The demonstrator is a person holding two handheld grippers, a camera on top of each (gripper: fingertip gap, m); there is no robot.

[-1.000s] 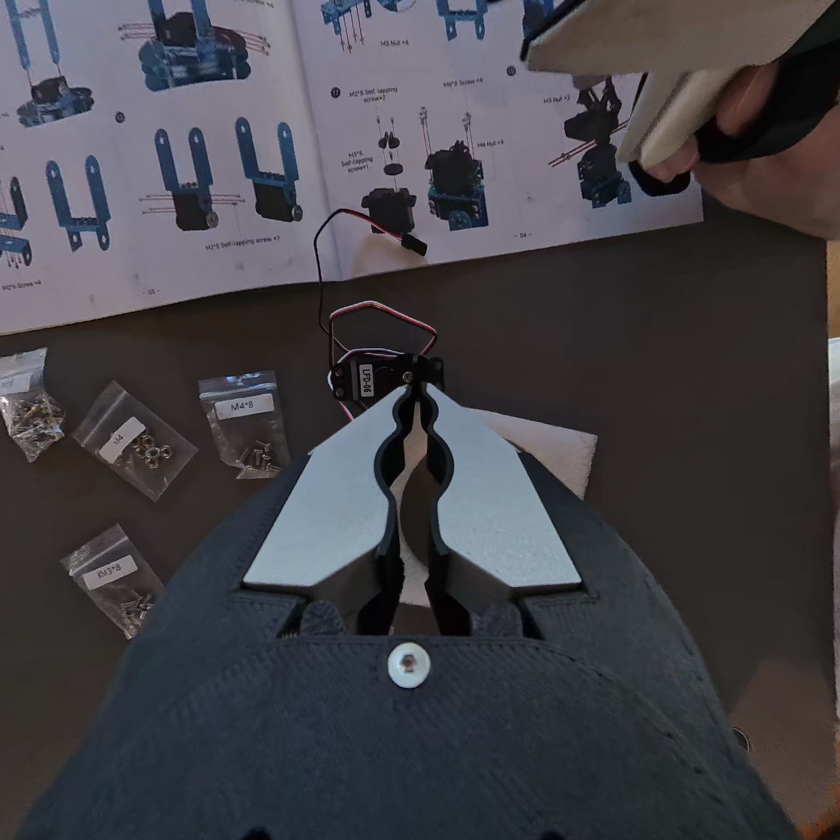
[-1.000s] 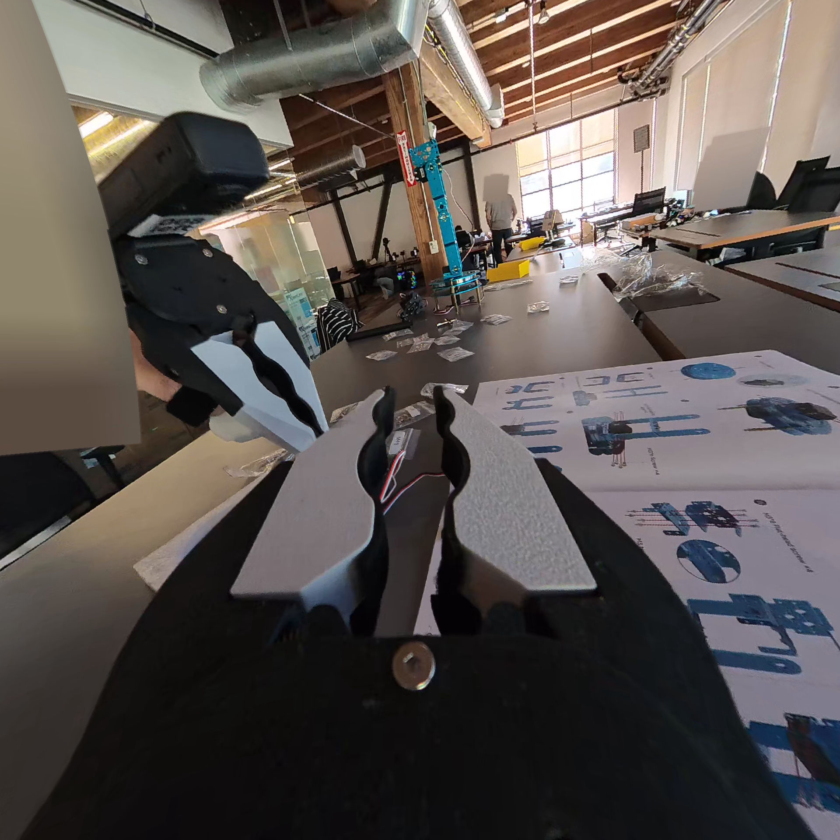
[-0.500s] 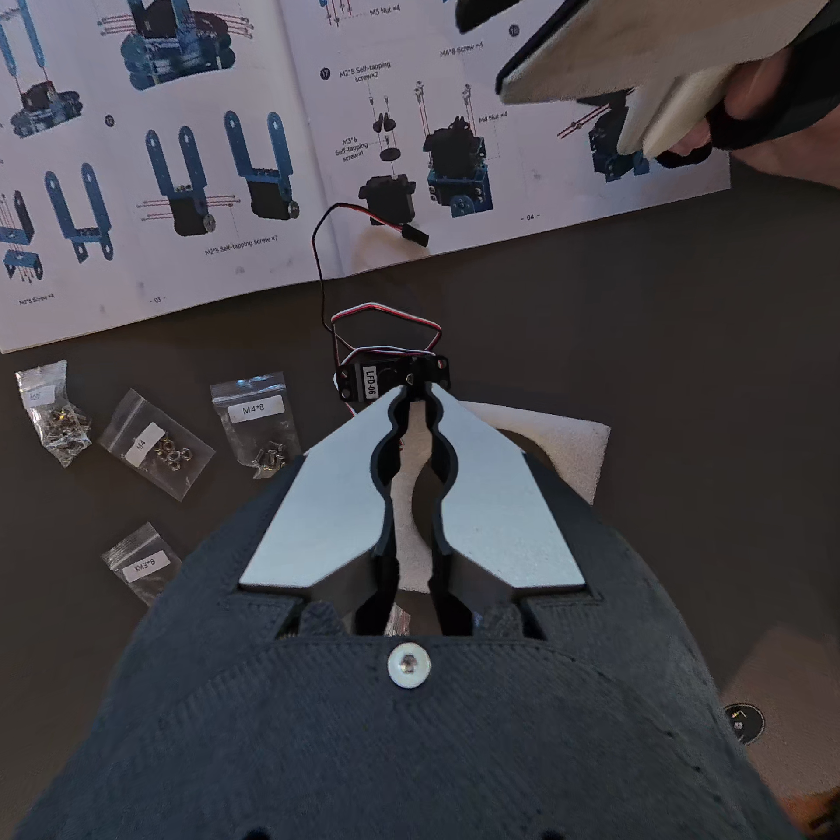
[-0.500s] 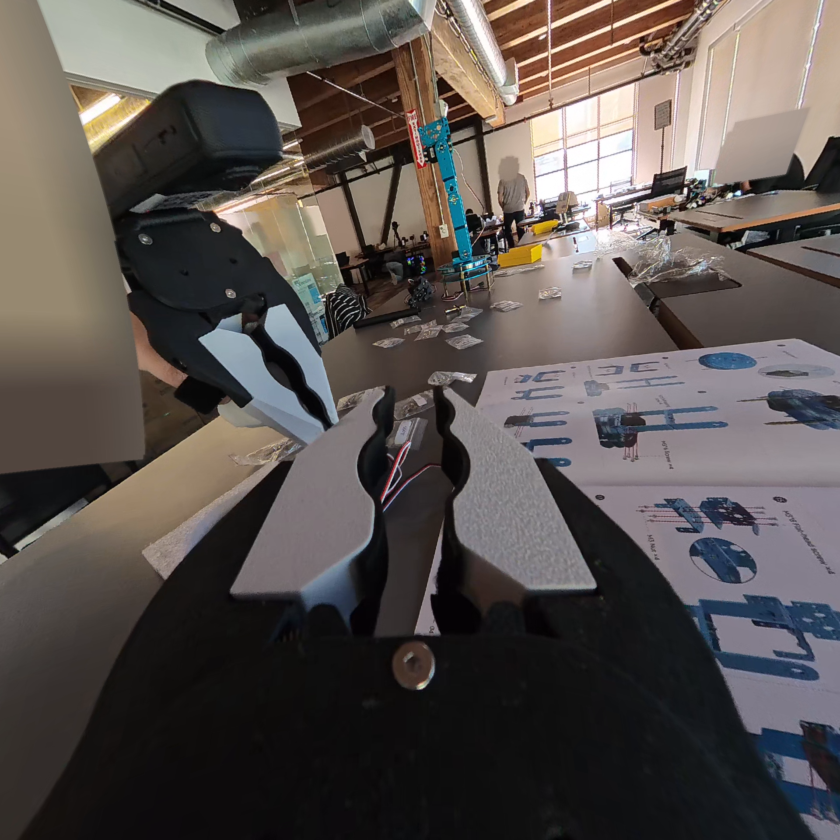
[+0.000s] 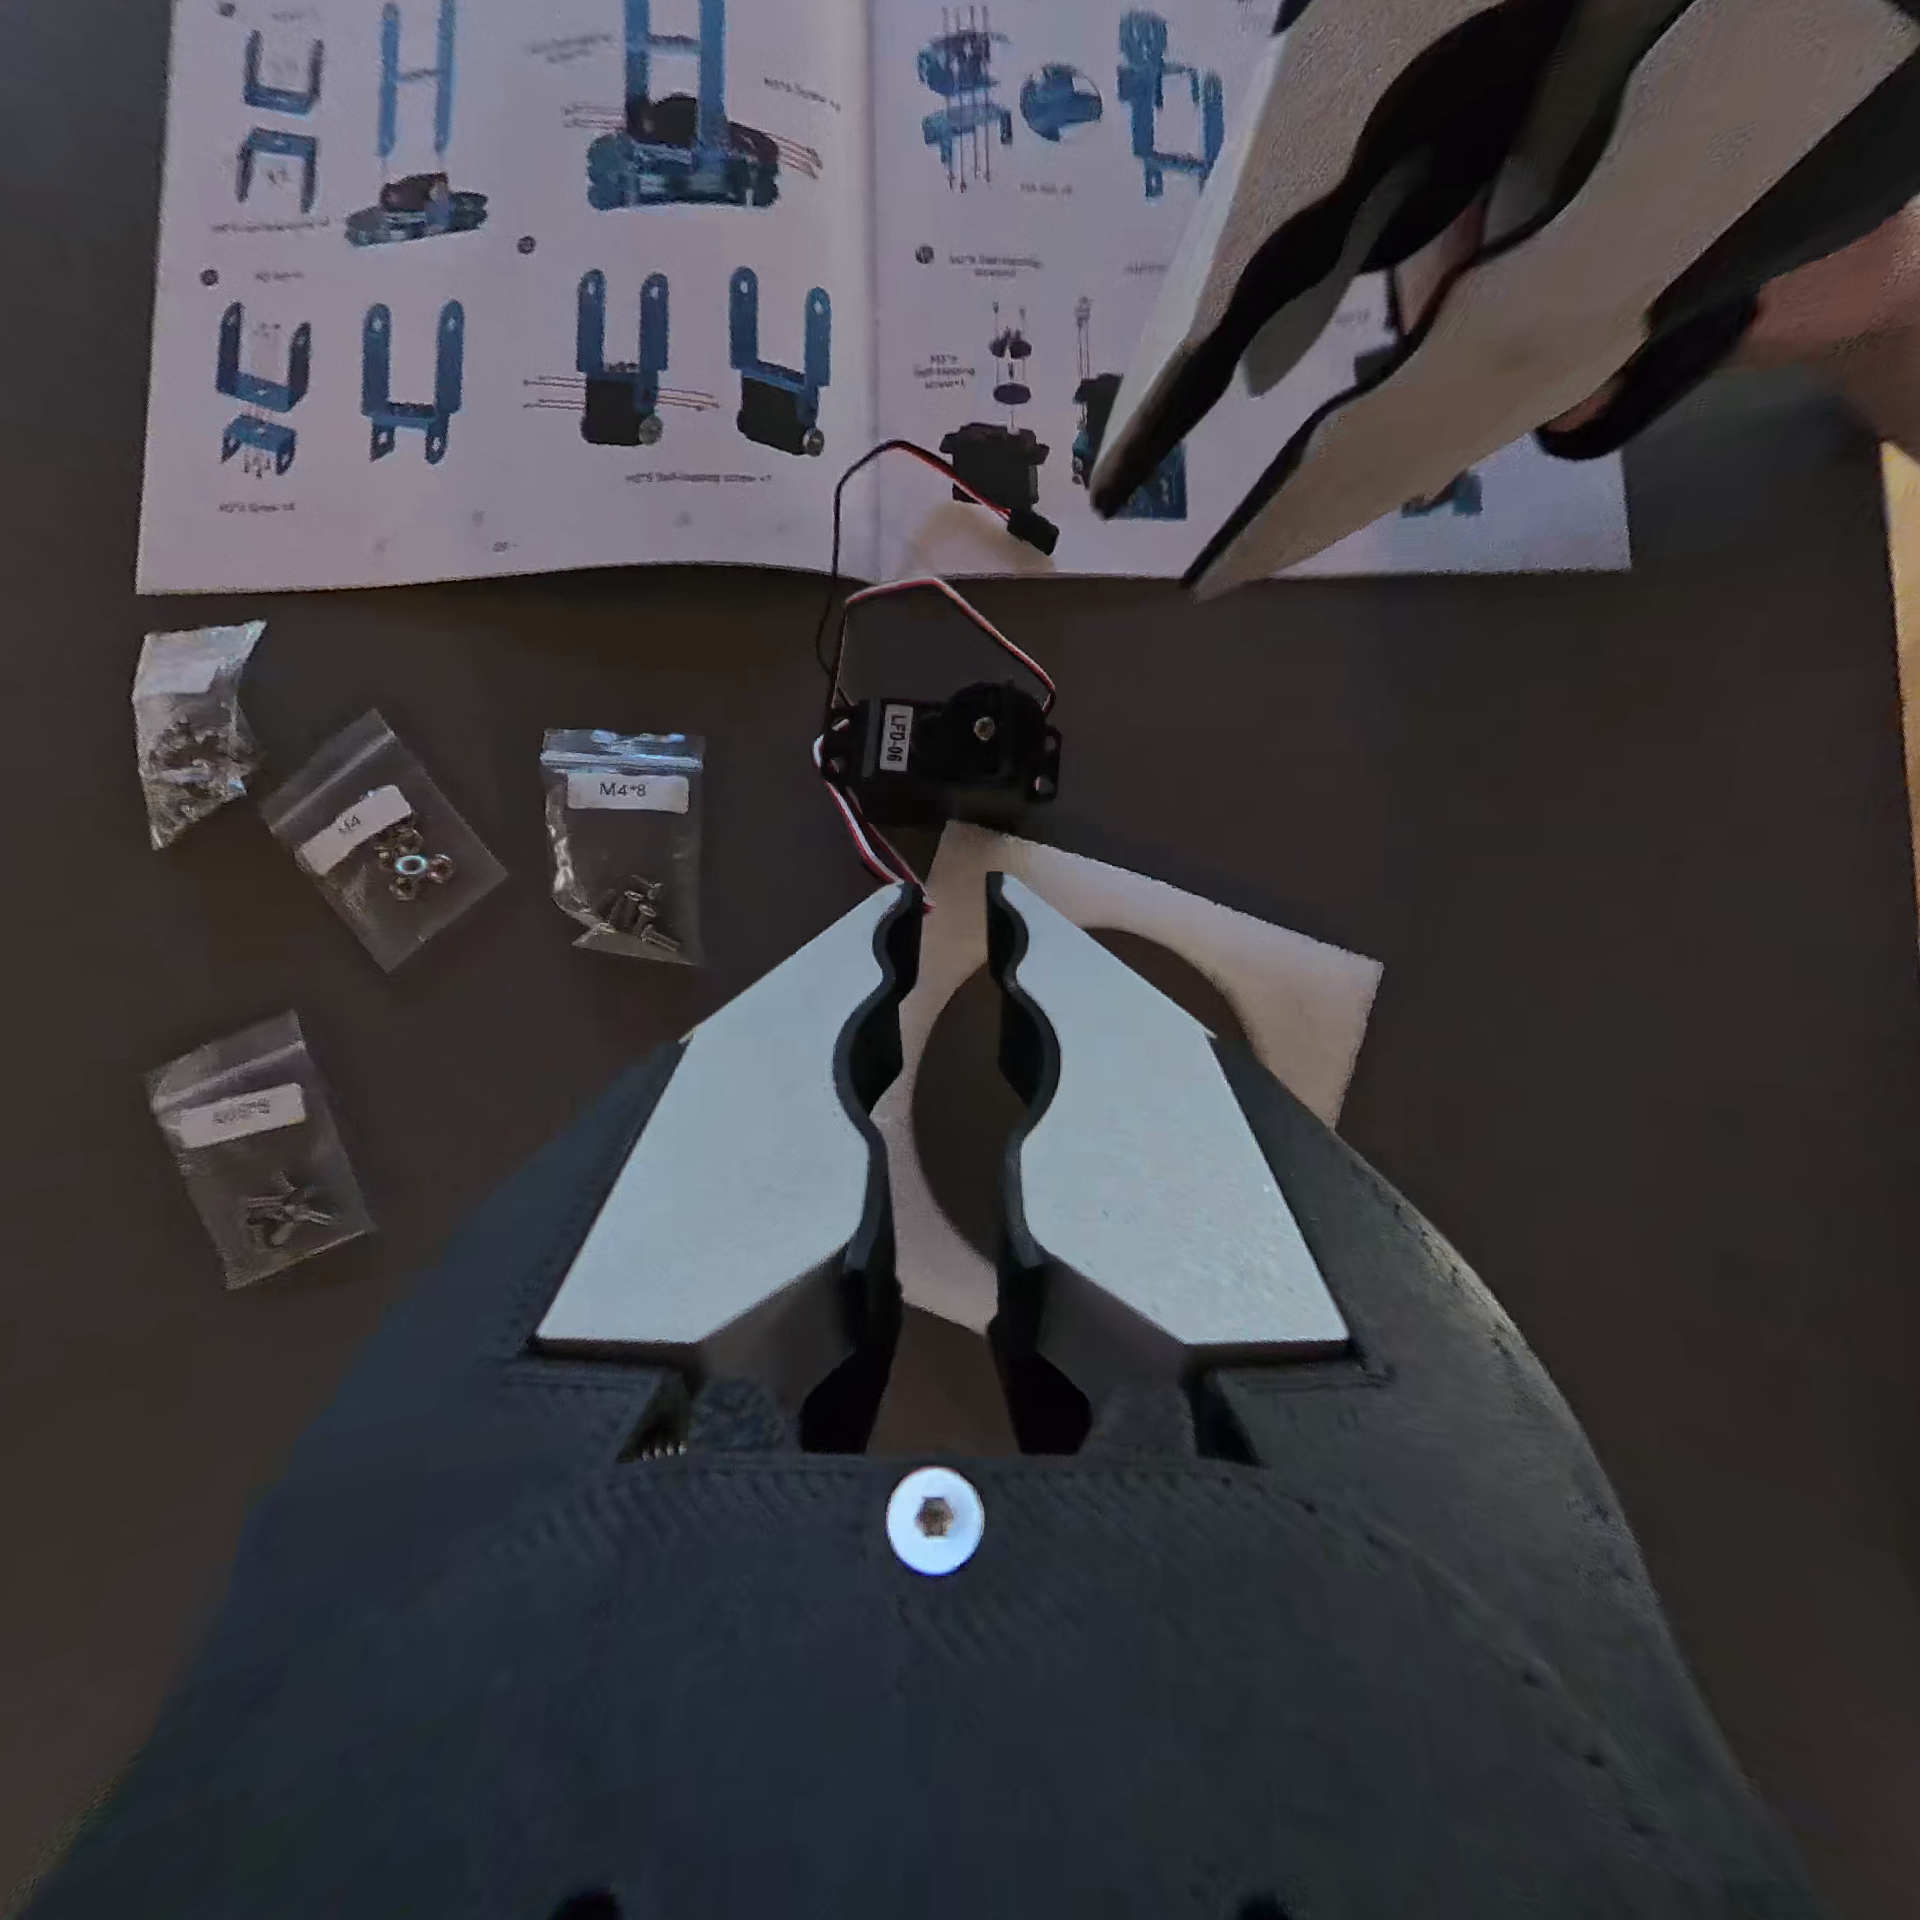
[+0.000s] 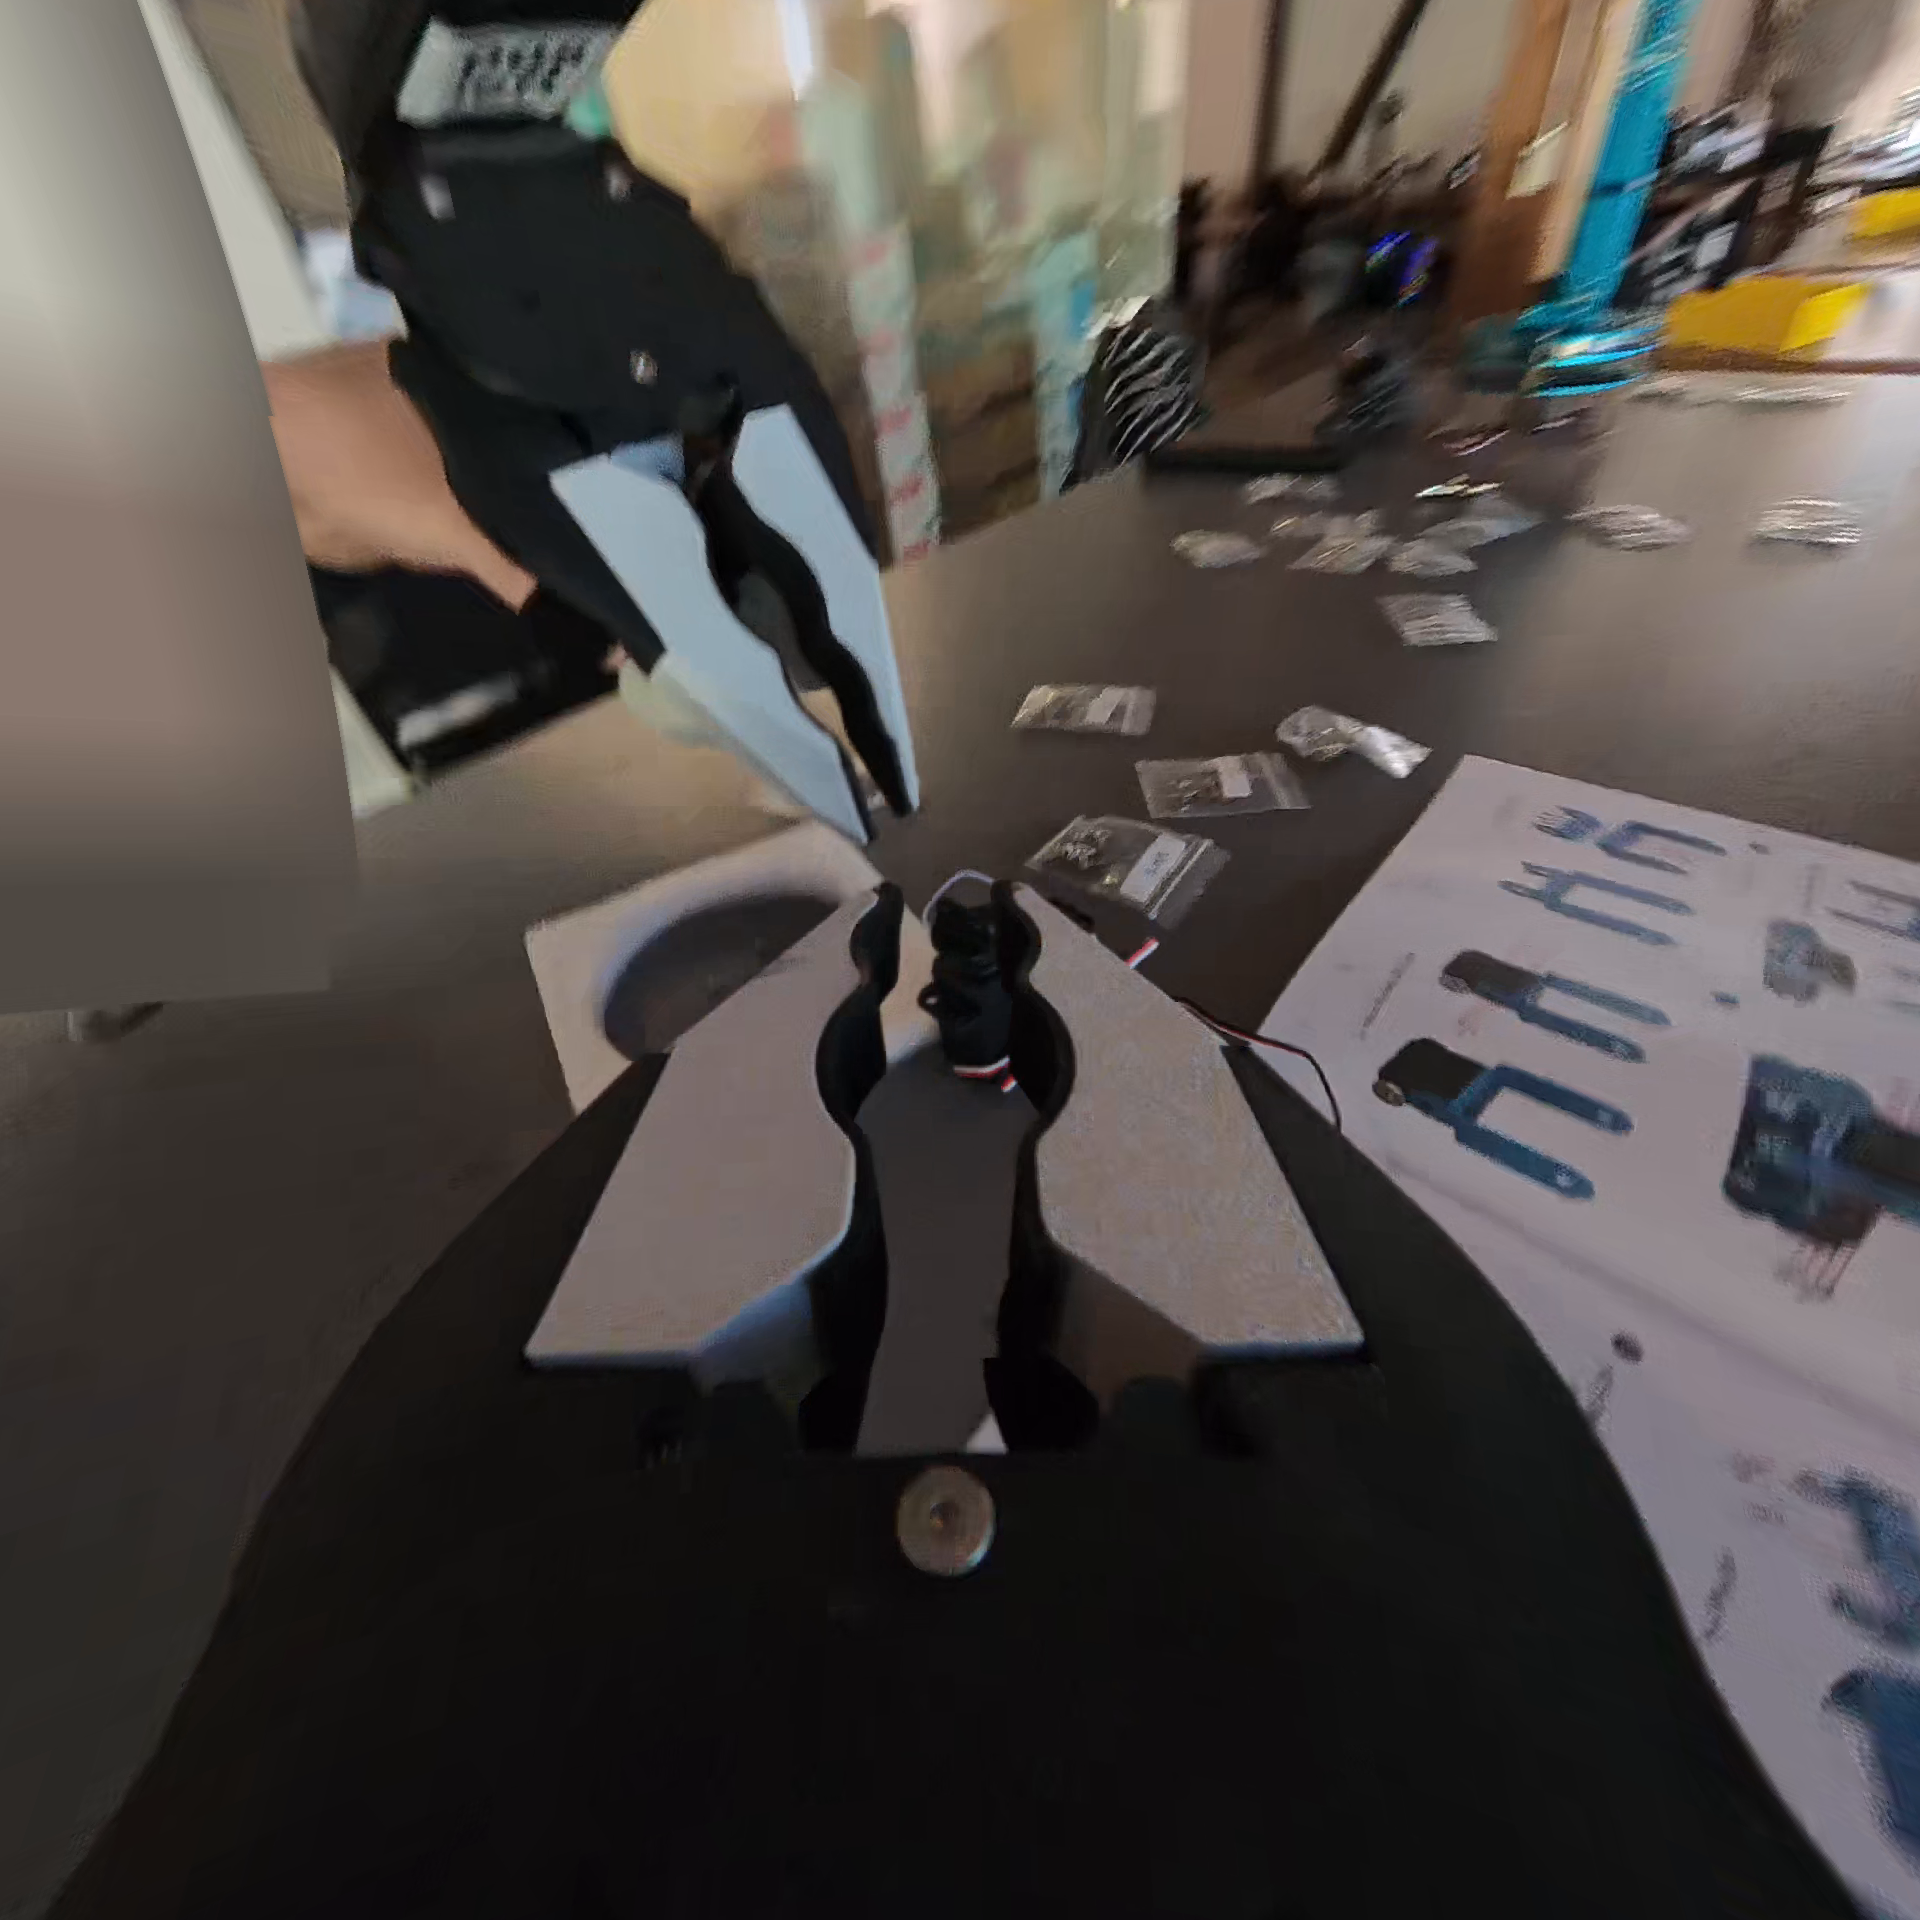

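A small black servo [image 5: 940, 753] with a red, white and black cable lies on the dark table [image 5: 1507, 831], just beyond my left gripper [image 5: 951, 894]. The left gripper is open and empty, above a white foam sheet [image 5: 1278, 987] with a round hole. My right gripper [image 6: 945, 894] is open and empty, tilted down at the servo [image 6: 966, 987], which shows past its fingertips. In the left wrist view the right gripper [image 5: 1148, 545] hangs over the open manual [image 5: 520, 312]. The left gripper [image 6: 883, 816] shows in the right wrist view above the foam [image 6: 582, 956].
Several small clear bags of screws and nuts [image 5: 623, 852] lie left of the servo, also in the right wrist view [image 6: 1132, 857]. The manual [image 6: 1558, 1039] covers the table to the right there. More bags lie farther back [image 6: 1434, 618]. A hand [image 6: 353, 488] holds the left gripper. My hands' fingertips stand some 7 cm from each other. The small black servo [image 5: 940, 753] sits 4 cm or so from the ends of my left fingers. The foam [image 6: 582, 956] lies around 12 cm away from my left fingertips.
My left gripper opened, let go of the servo and drew back from it. My right gripper tipped down from a level view and moved over the manual toward the servo.
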